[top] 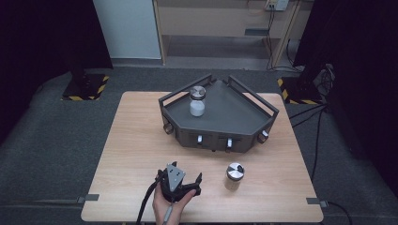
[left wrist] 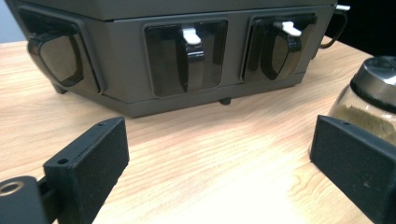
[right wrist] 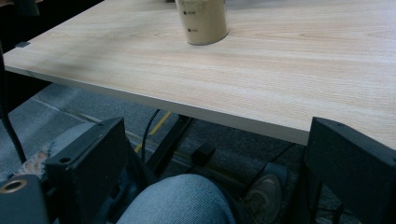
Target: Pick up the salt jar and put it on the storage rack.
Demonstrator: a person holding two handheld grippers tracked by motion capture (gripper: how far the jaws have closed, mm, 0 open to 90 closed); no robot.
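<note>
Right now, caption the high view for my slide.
Left gripper, jaws open, rests on the table beside a brown-filled jar; a white-filled jar stands in the grey tray.

Grey carpet floor (top: pixel 51 140), wooden shelving (top: pixel 220 28) behind.

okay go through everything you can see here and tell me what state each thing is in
left gripper: open, holding nothing, low over the table.
right gripper: open, holding nothing, below the table edge.
brown-powder jar: upright, lidded, standing on the table.
white-powder jar: upright, lidded, standing in the tray.
tray: flat on the table.
</note>
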